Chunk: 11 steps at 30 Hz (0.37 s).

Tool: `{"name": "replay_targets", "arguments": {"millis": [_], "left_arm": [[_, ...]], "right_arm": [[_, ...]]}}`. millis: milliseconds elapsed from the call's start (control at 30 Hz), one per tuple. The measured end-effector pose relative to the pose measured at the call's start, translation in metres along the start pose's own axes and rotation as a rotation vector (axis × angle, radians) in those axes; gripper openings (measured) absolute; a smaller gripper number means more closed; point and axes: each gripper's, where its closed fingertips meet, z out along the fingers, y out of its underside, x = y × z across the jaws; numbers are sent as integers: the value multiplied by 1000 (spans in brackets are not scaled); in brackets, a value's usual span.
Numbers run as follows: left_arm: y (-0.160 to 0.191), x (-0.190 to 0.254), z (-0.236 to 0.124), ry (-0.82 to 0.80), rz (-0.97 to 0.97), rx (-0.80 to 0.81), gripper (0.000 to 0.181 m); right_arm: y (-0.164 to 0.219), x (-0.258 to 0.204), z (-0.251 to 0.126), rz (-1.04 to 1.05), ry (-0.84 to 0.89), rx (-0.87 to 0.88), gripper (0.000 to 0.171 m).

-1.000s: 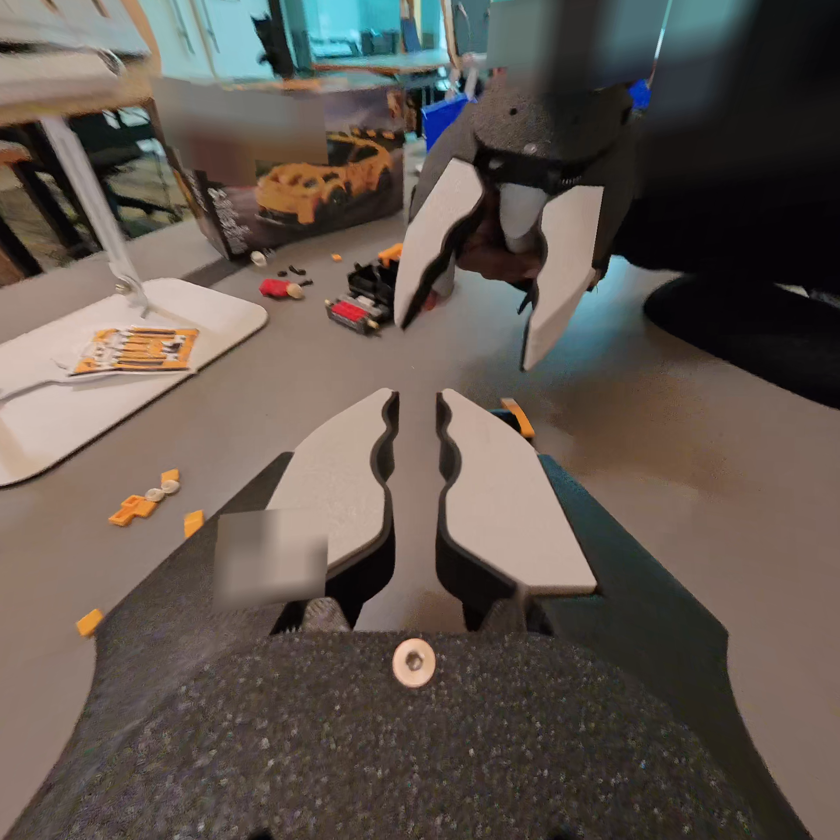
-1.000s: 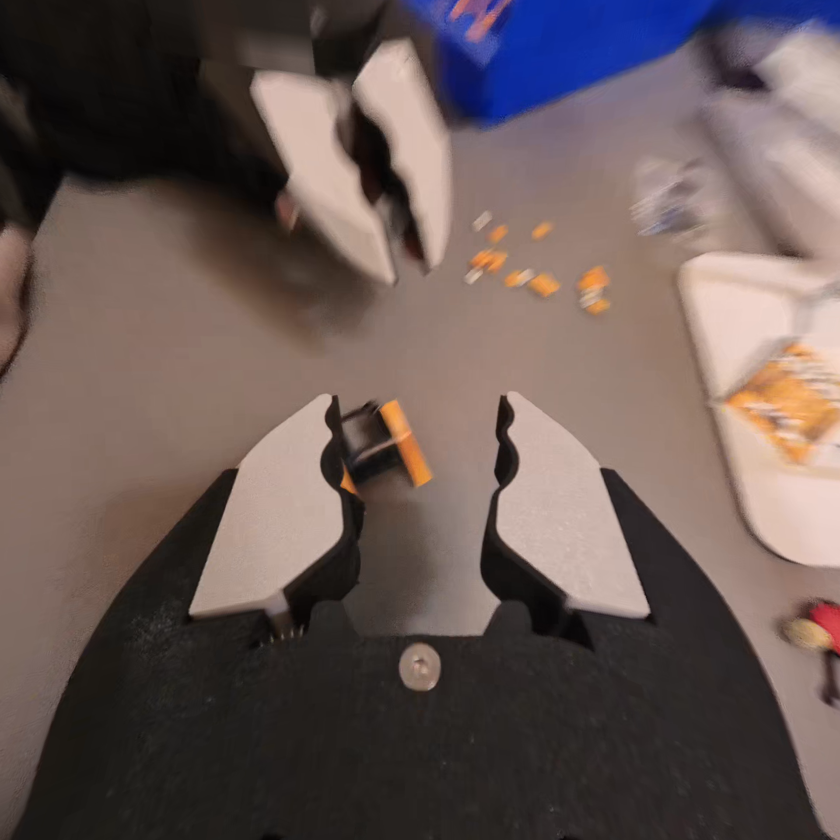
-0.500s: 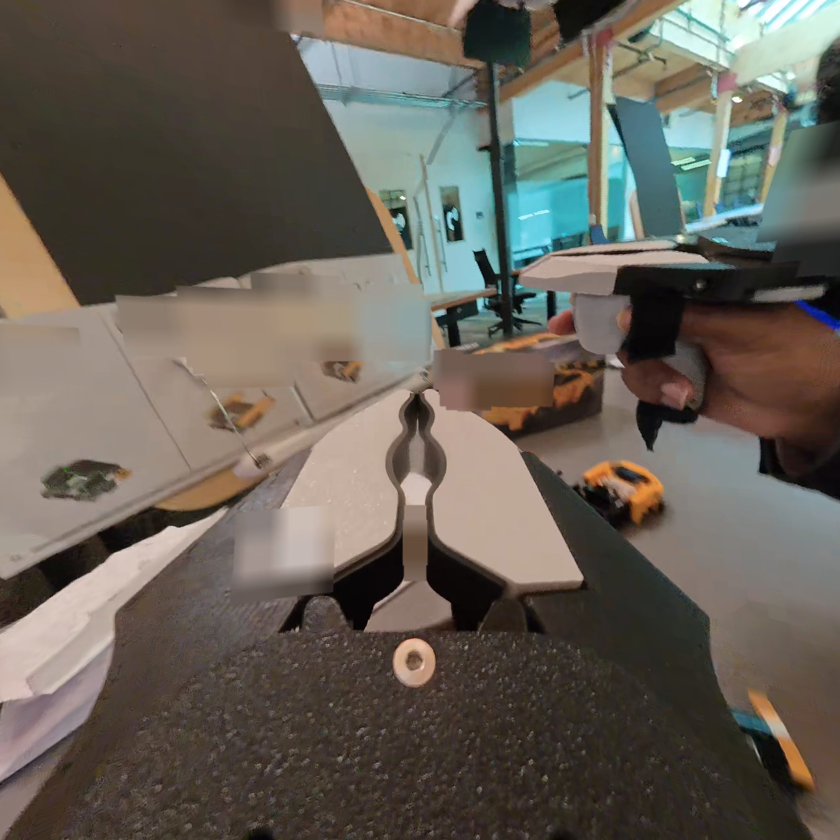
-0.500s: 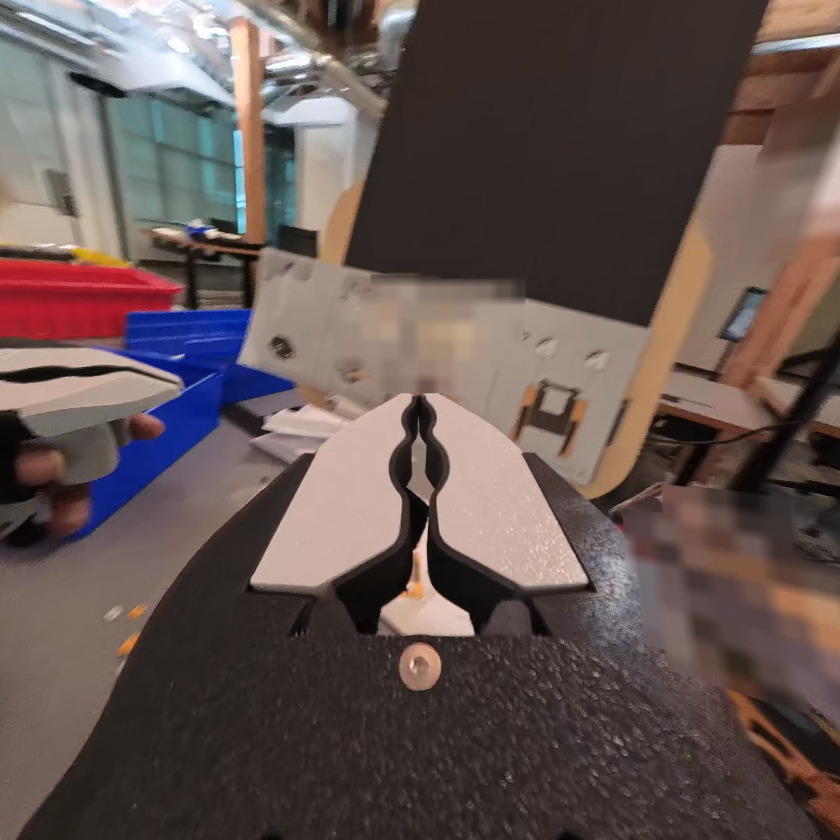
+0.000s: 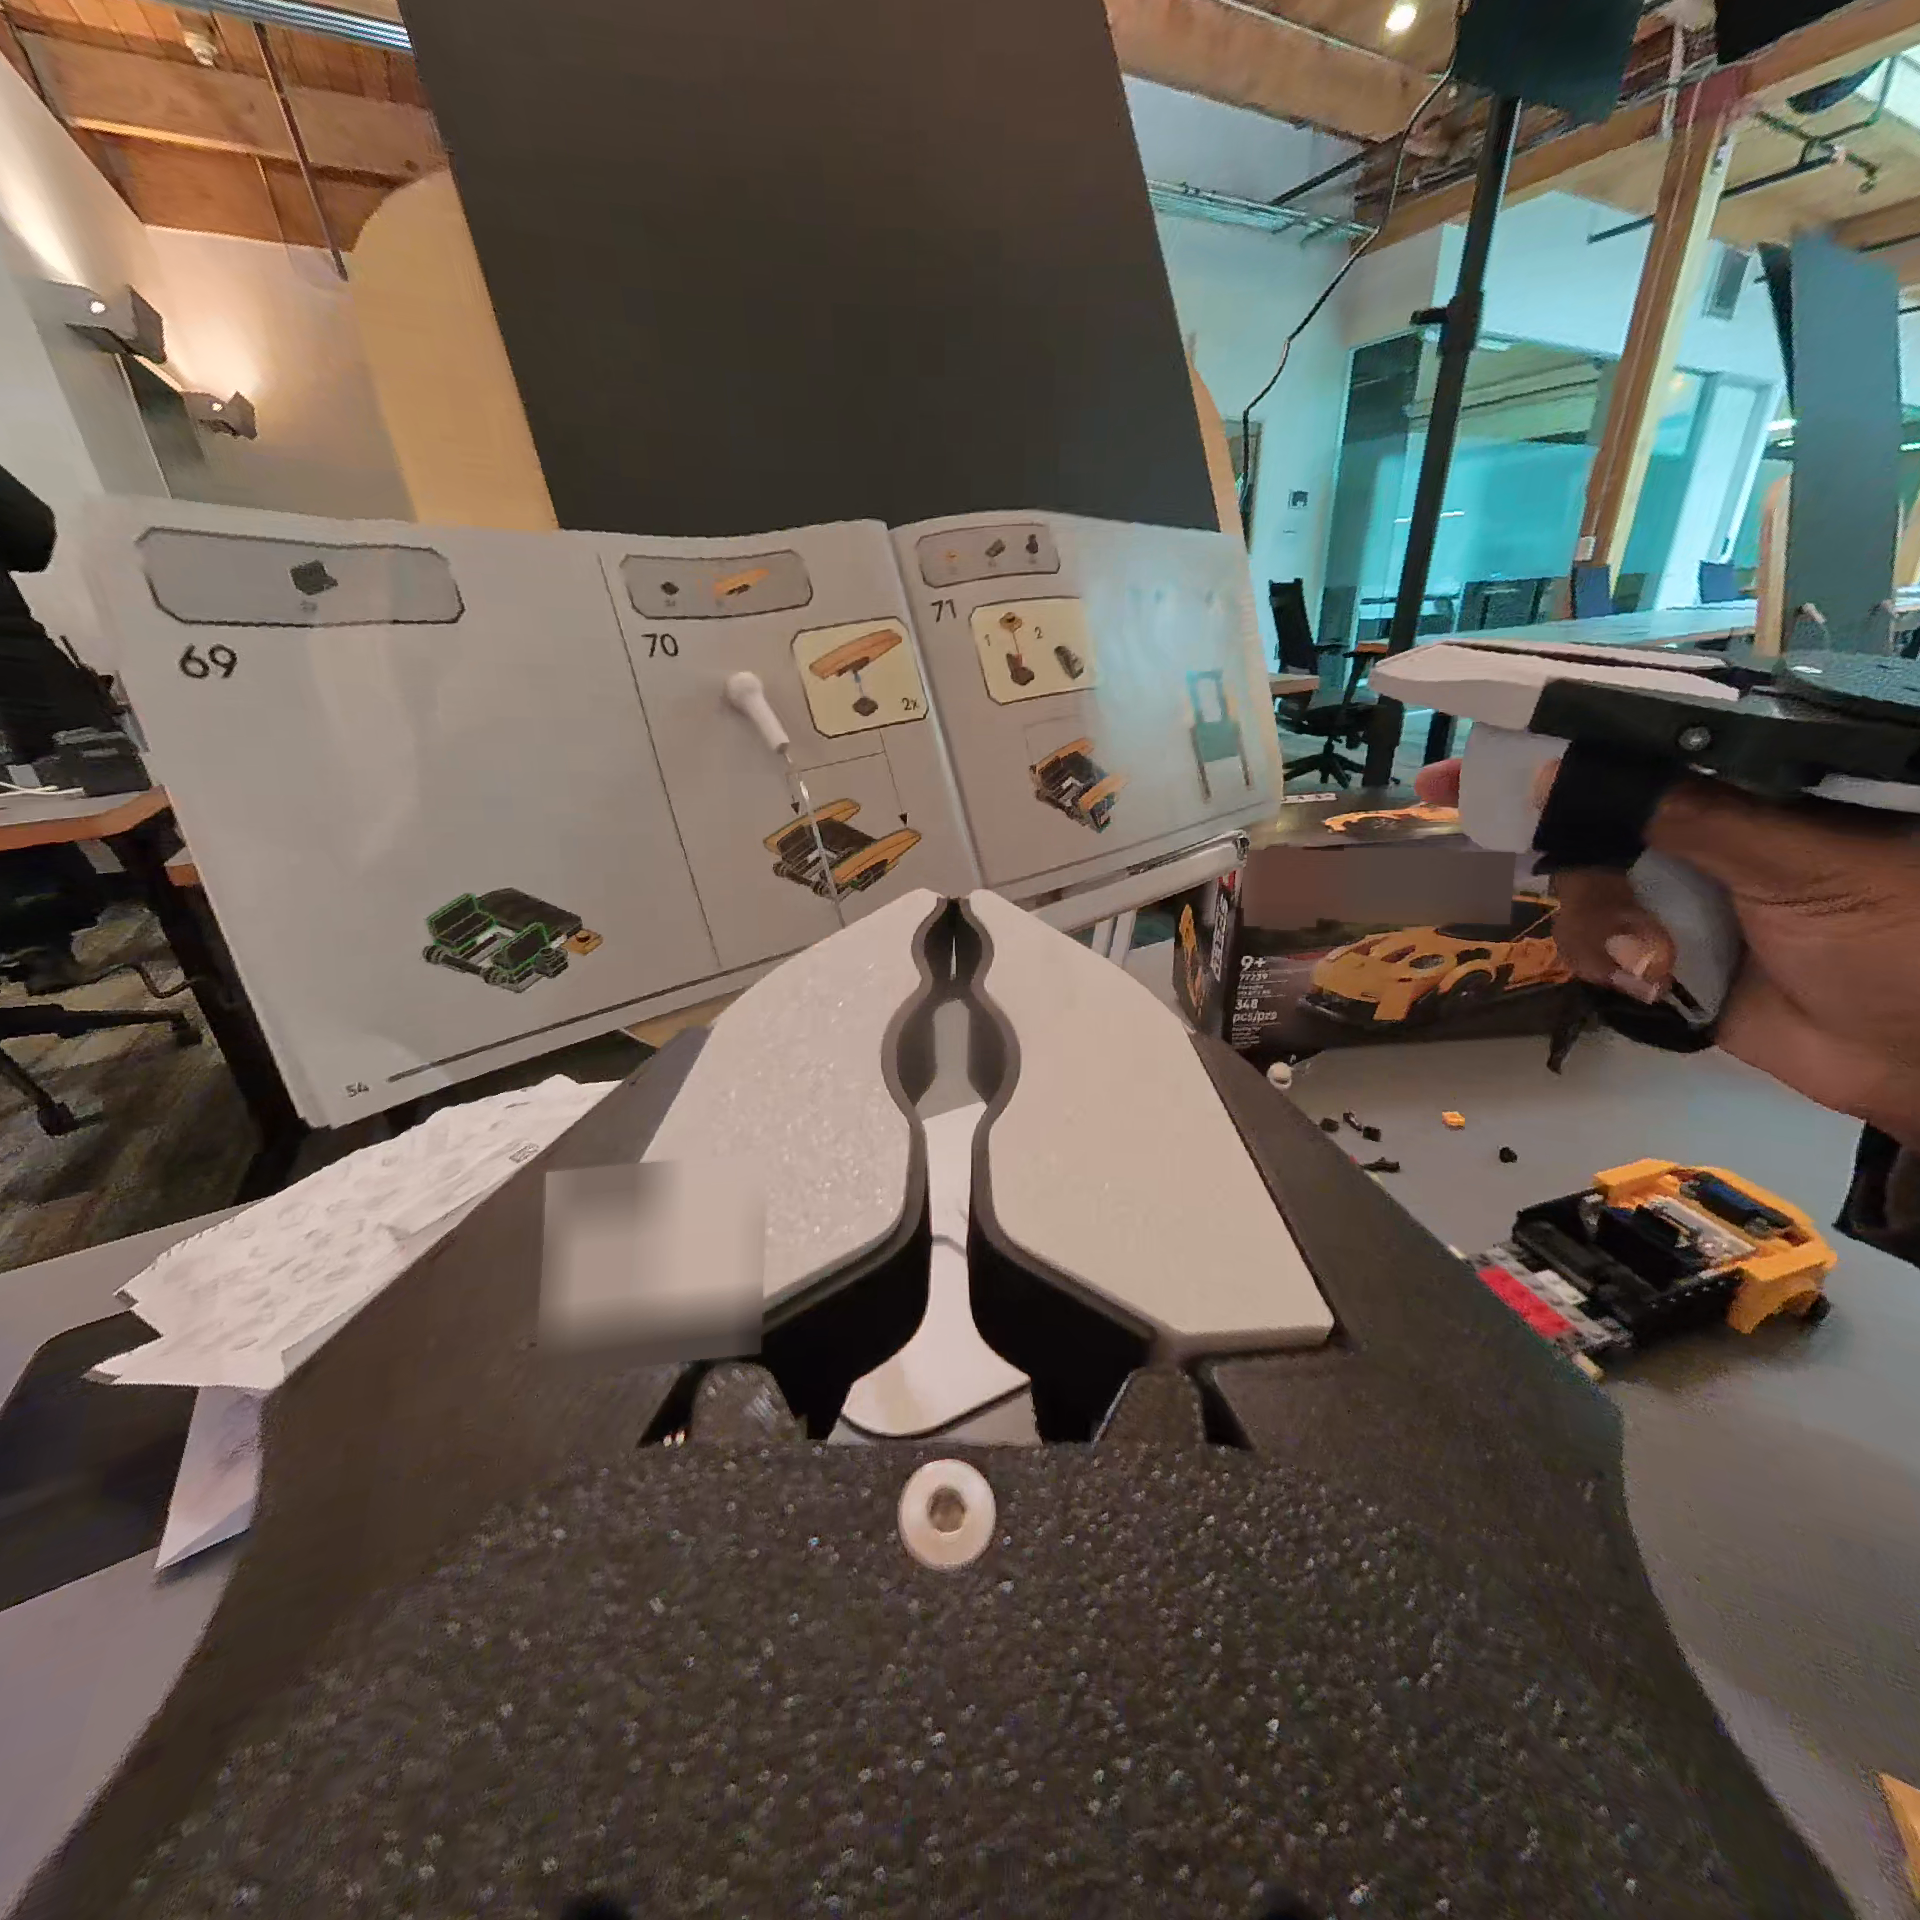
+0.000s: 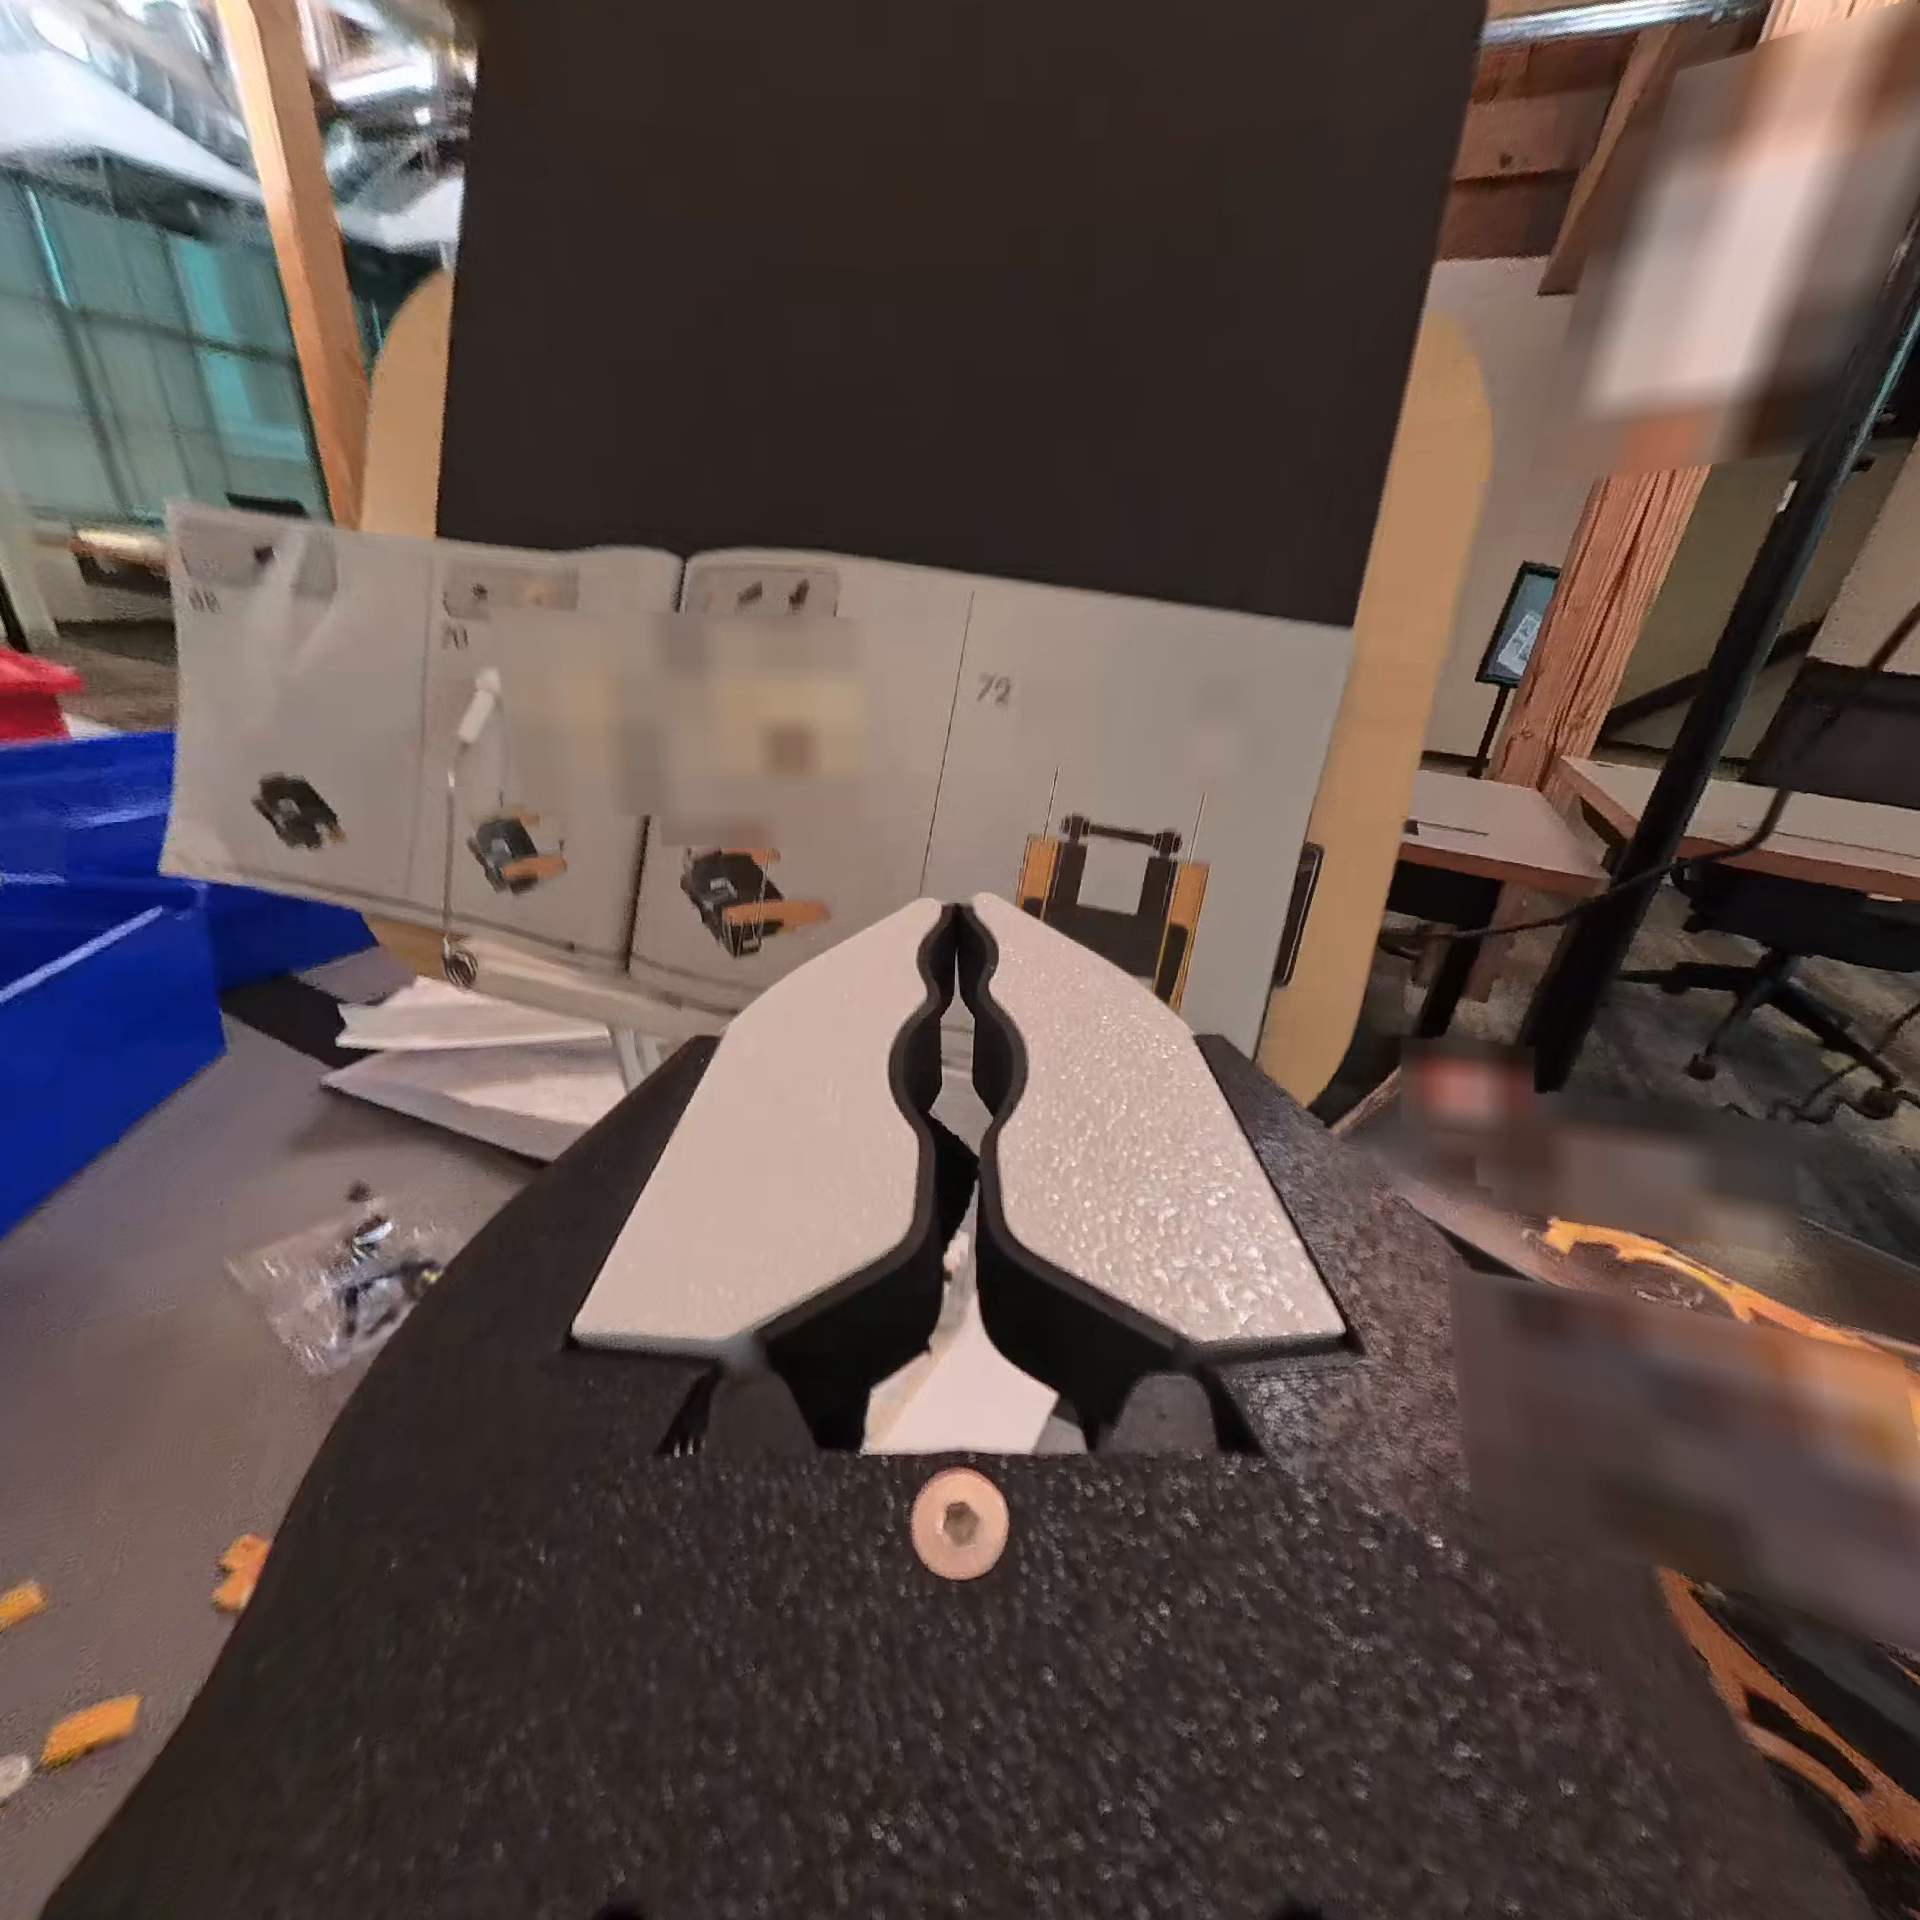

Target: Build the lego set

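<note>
My left gripper point(image 5: 954, 914) is shut and empty, raised and pointing at the open instruction booklet point(image 5: 436, 790) propped on a stand. My right gripper point(image 6: 956, 914) is also shut and empty, facing the same booklet point(image 6: 1122, 758); it also shows in the left wrist view point(image 5: 1455, 675), held level in a hand at the right. The partly built orange and black lego car point(image 5: 1662, 1262) sits on the grey table point(image 5: 1714, 1475) at the right, apart from both grippers. Small loose pieces point(image 5: 1371, 1138) lie behind it.
The lego box point(image 5: 1382, 956) stands behind the car. White paper sheets point(image 5: 312, 1247) lie left. A blue bin point(image 6: 94, 997), a clear bag of parts point(image 6: 353, 1273) and orange pieces point(image 6: 88, 1725) are at the left in the right wrist view. A dark board point(image 5: 810, 260) stands behind the booklet. Across from one pair of fingers to the other is roughly 20 centimeters.
Both grippers have tilted up from the table to face the booklet. Both have closed; the right one was open beside the small build a second ago.
</note>
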Motion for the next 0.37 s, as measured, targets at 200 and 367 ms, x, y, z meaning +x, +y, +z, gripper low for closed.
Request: {"name": "replay_targets", "arguments": {"millis": [200, 367], "left_arm": [[15, -2, 2, 17, -15, -19, 0], [26, -2, 3, 22, -23, -19, 0]], "right_arm": [[6, 6, -6, 10, 2, 13, 0], [8, 4, -9, -12, -9, 46, 0]]}}
